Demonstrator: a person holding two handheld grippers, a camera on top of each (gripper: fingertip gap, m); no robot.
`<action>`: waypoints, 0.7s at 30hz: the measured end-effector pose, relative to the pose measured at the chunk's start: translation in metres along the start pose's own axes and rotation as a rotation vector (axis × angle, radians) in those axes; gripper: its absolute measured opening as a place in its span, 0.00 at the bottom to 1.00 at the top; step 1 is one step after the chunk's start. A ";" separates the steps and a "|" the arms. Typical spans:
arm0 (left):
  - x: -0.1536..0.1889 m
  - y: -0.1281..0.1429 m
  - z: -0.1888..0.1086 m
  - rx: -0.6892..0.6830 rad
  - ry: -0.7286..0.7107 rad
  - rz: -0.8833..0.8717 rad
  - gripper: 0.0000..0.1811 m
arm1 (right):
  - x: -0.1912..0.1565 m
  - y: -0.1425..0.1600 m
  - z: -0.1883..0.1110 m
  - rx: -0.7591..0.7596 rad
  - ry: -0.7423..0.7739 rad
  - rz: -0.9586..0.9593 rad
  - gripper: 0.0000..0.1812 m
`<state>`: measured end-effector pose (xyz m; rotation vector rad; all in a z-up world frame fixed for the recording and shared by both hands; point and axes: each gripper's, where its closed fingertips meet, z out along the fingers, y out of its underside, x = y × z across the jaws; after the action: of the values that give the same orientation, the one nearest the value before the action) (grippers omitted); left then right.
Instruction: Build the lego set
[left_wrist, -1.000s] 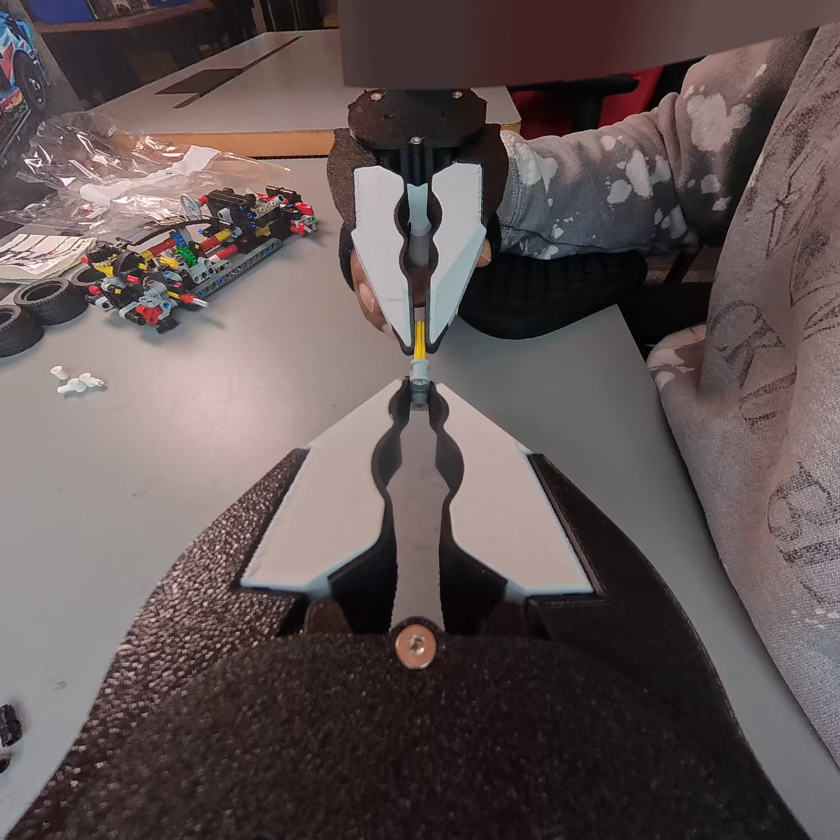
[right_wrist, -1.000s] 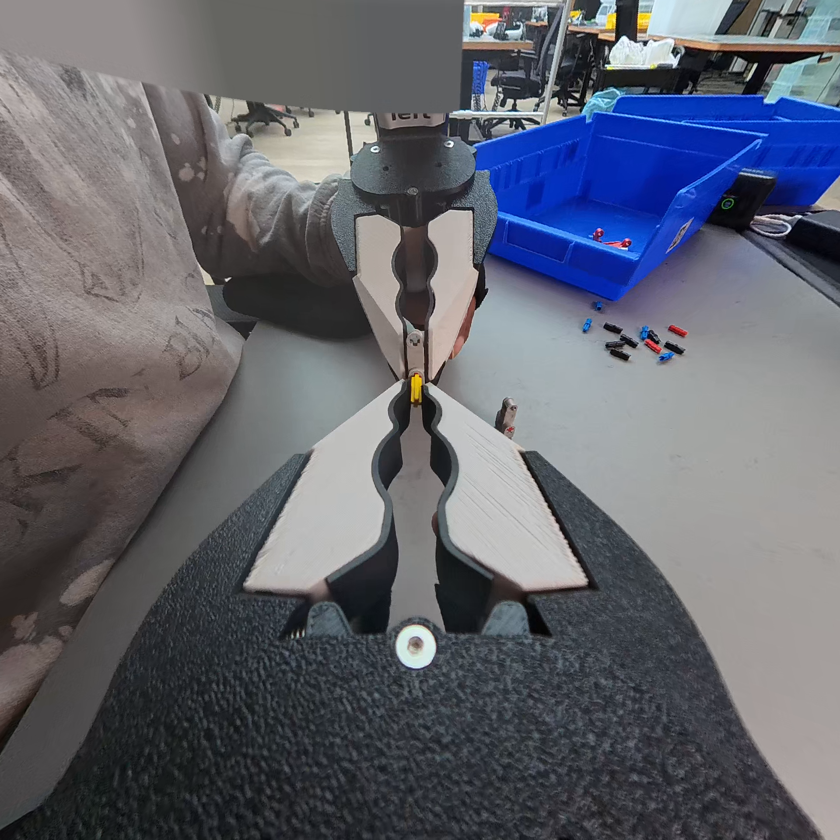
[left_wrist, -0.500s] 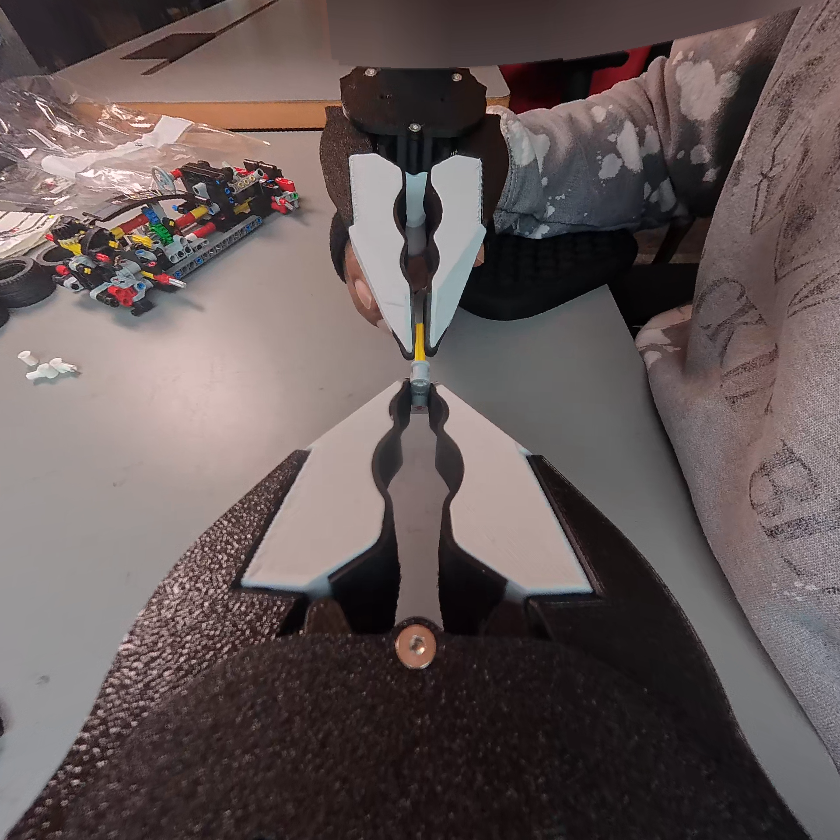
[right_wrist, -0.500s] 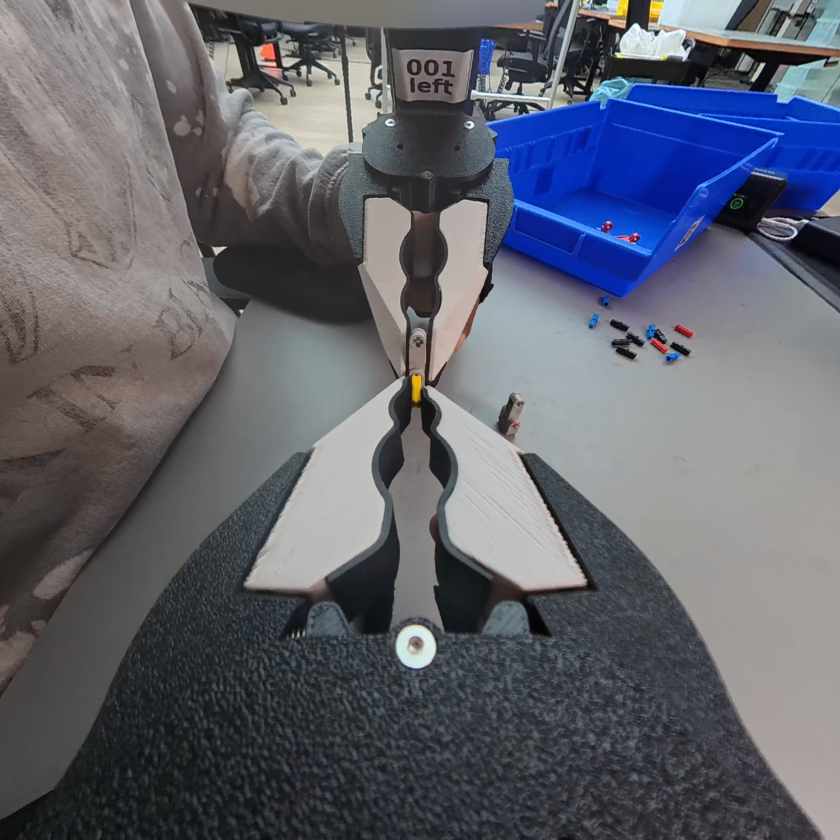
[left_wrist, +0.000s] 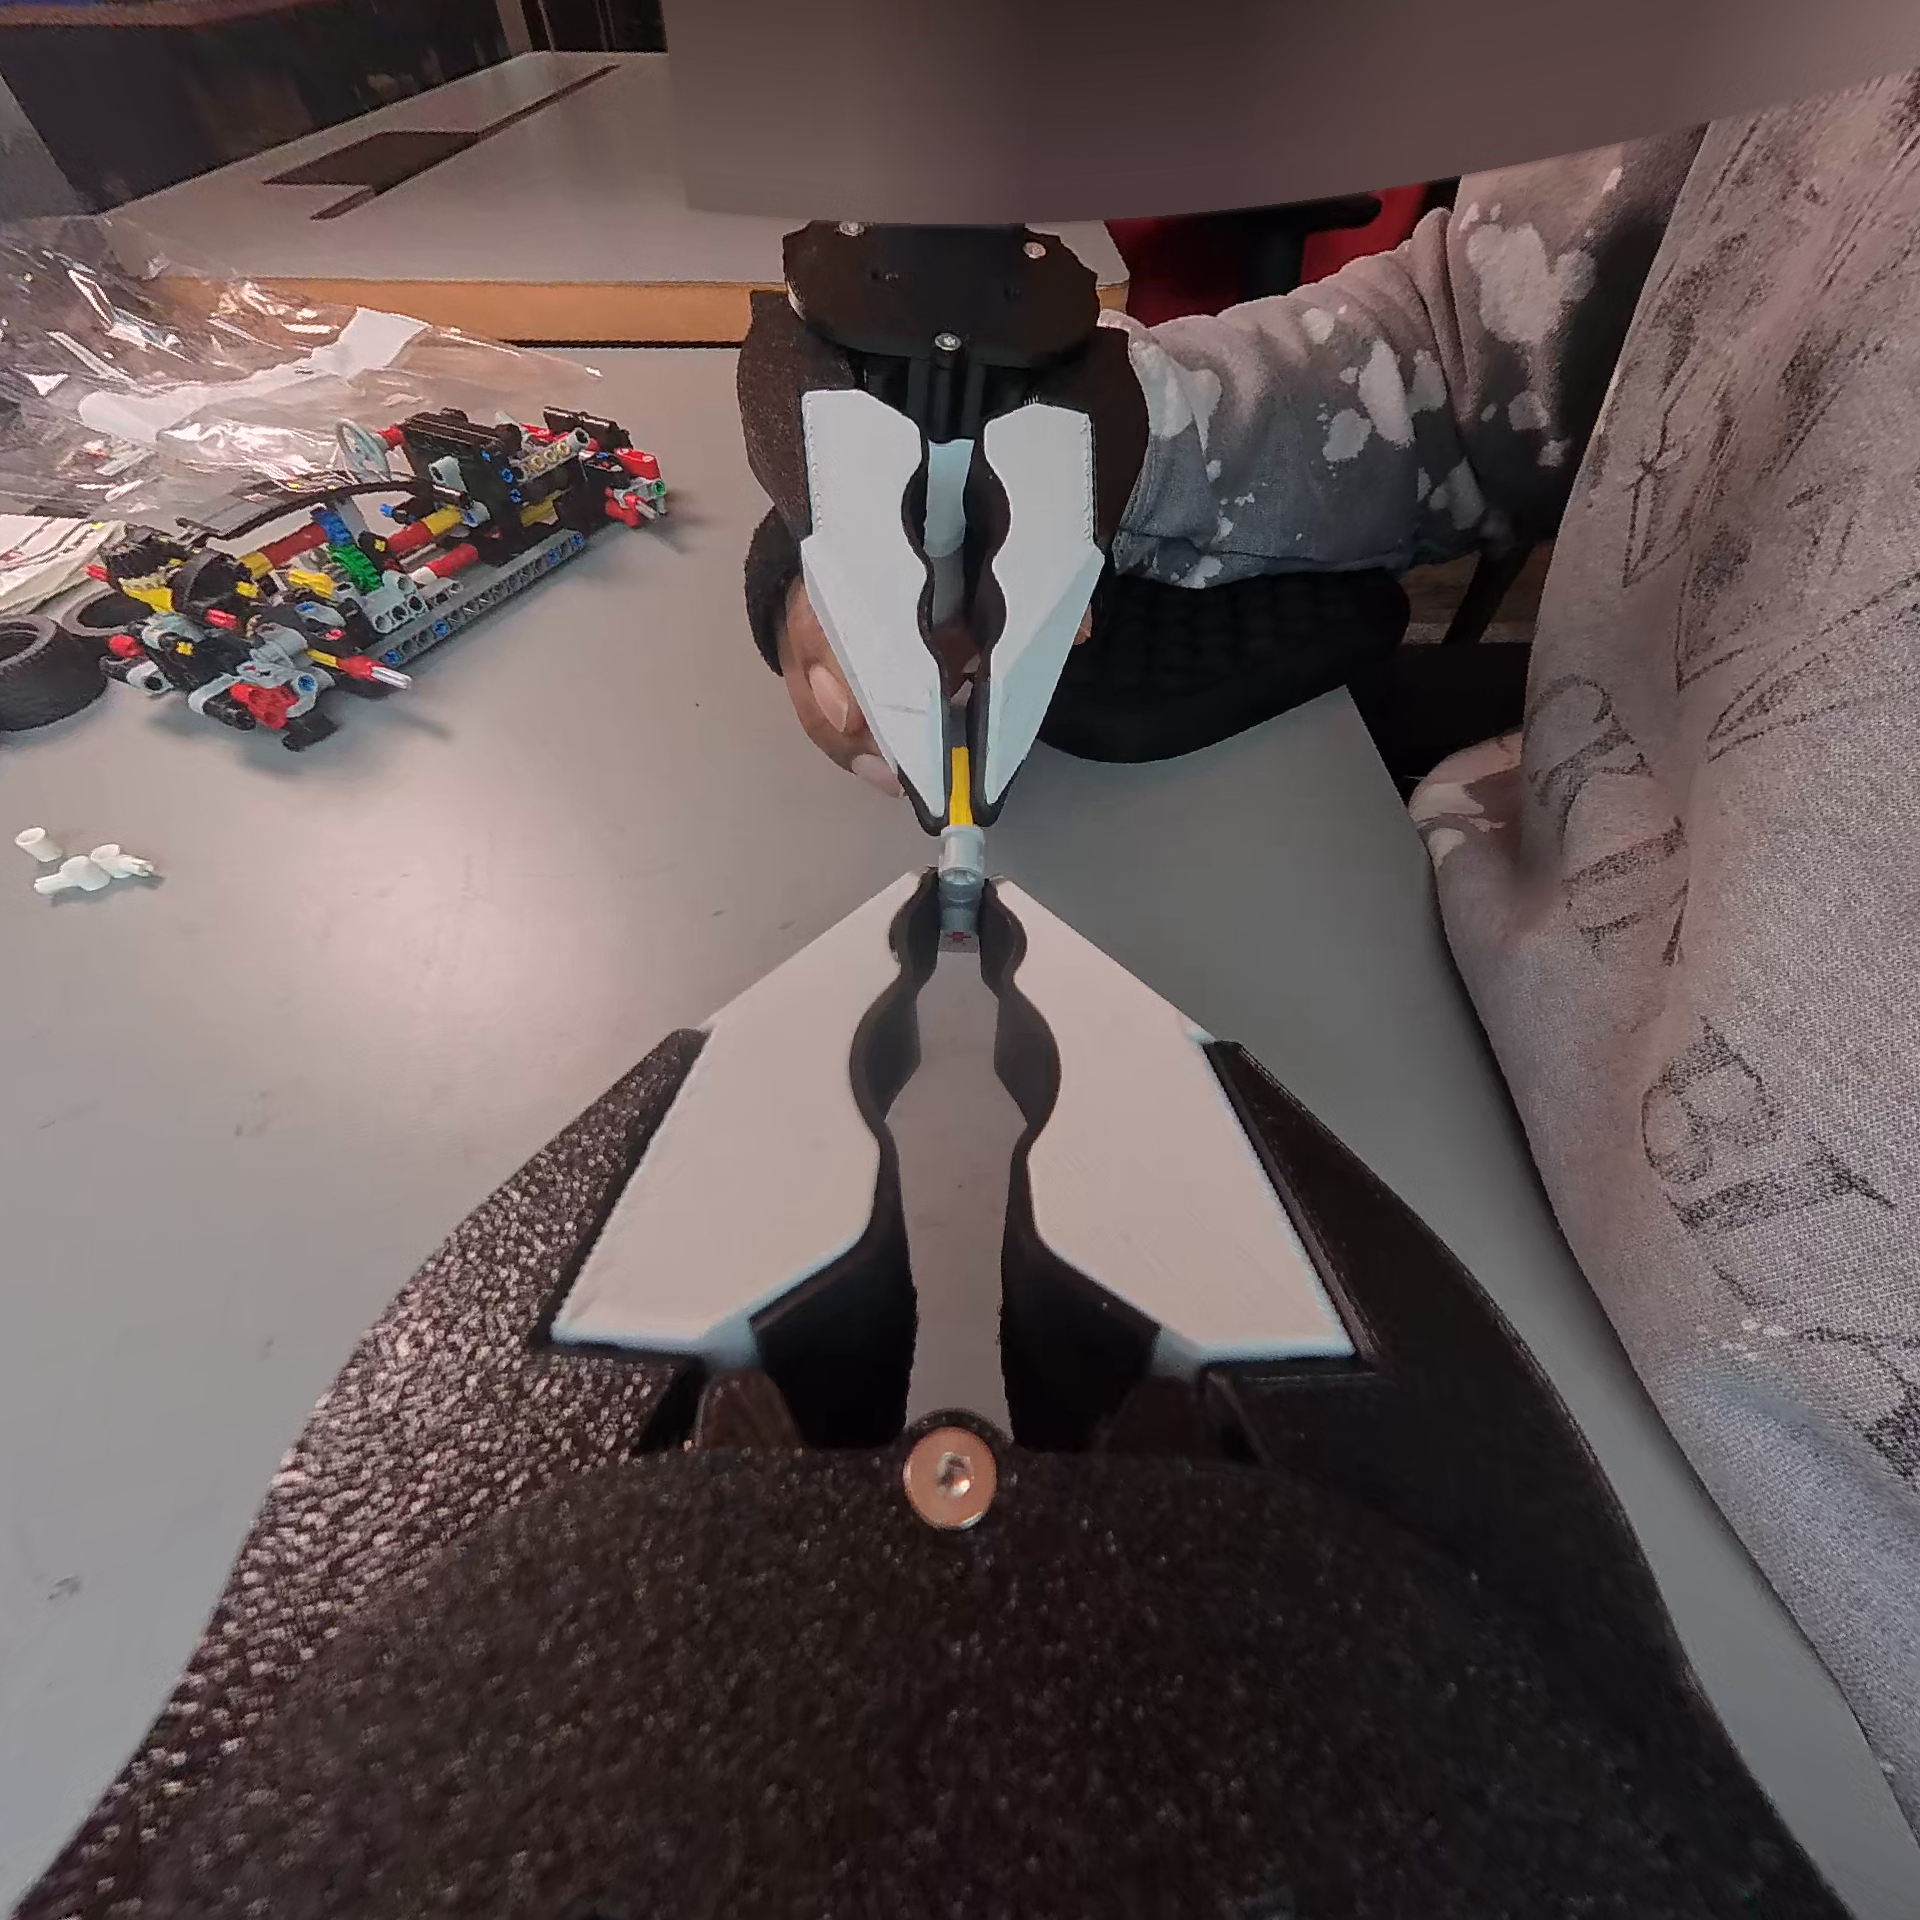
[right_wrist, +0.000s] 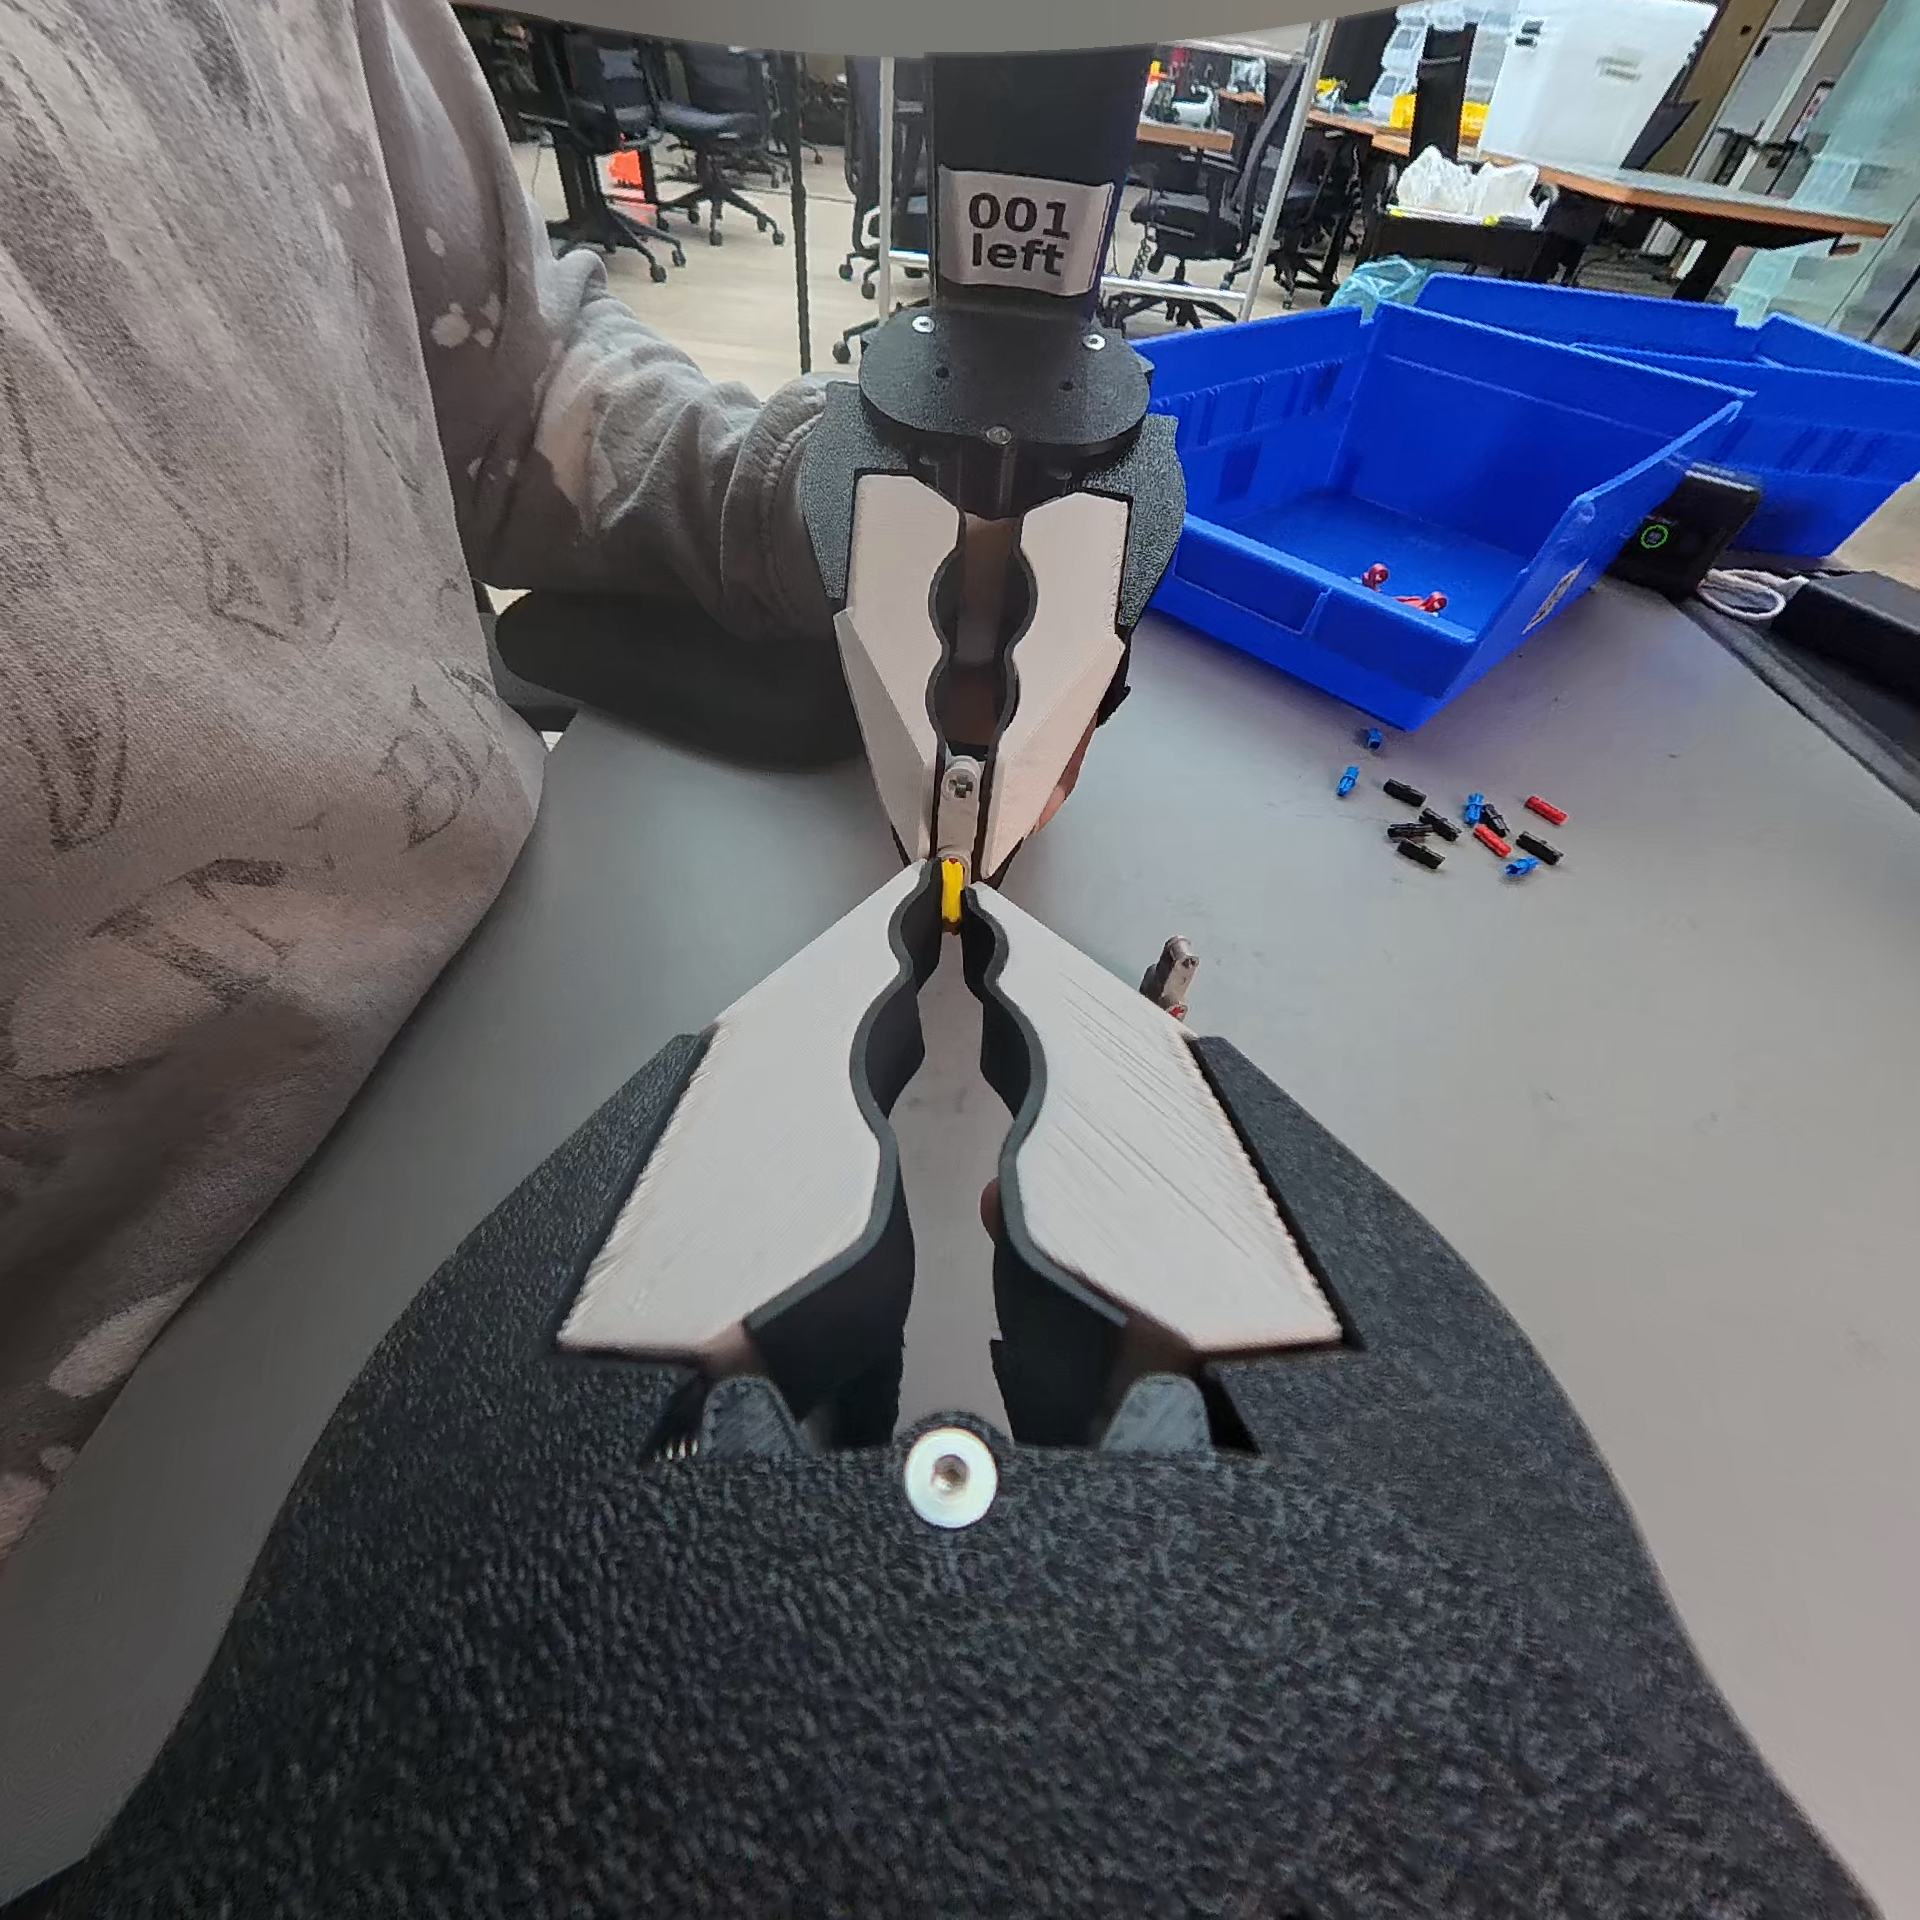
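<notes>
Grey surface (left_wrist: 436, 1039) carrying, at far left of the left wrist view, a black tyre (left_wrist: 36, 675) and a crumpled clear plastic bag (left_wrist: 208, 384); nearer the camera lie small white pieces (left_wrist: 83, 868), and to their right the partly built lego chassis (left_wrist: 353, 577), black with red, yellow, blue and grey parts, well apart from both tools. At centre, the left hand-held gripper (left_wrist: 958, 894) is closed on a small grey connector (left_wrist: 958, 878), which projects from its tips above the surface. Directly opposite, tip to tip, the right hand-held gripper (left_wrist: 954, 816) is closed on a thin yellow axle (left_wrist: 958, 779), whose free end meets the grey connector. At right, a grey patterned sleeve (left_wrist: 1351, 416) runs to the right tool. In the right wrist view the same sleeved arm (right_wrist: 644, 488) fills the left; at centre the right hand-held gripper (right_wrist: 948, 894) pinches the yellow axle (right_wrist: 949, 902), and the left hand-held gripper (right_wrist: 954, 847) faces it, clamped on the grey connector (right_wrist: 961, 795). Just right of the near fingers a small grey-and-red piece (right_wrist: 1172, 966) stands on the surface (right_wrist: 1507, 1143). Farther right lies a scatter of loose black, blue and red pins (right_wrist: 1465, 821), then a blue bin (right_wrist: 1403, 540) holding red pieces (right_wrist: 1403, 592), with a dark device (right_wrist: 1683, 530) beside it at far right
</notes>
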<state>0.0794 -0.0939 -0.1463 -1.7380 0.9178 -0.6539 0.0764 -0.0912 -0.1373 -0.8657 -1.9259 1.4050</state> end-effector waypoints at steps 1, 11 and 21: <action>0.001 0.000 0.000 0.002 0.008 -0.005 0.02 | -0.001 0.000 0.000 0.002 -0.003 -0.005 0.00; 0.017 -0.008 -0.008 0.040 0.242 -0.159 0.02 | -0.015 -0.012 0.005 -0.050 -0.027 -0.205 0.00; 0.025 -0.007 -0.009 0.037 0.342 -0.248 0.02 | -0.021 -0.013 0.009 -0.118 -0.011 -0.351 0.00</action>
<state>0.0882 -0.1181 -0.1368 -1.7524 0.9191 -1.1505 0.0805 -0.1162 -0.1295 -0.5364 -2.0648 1.0992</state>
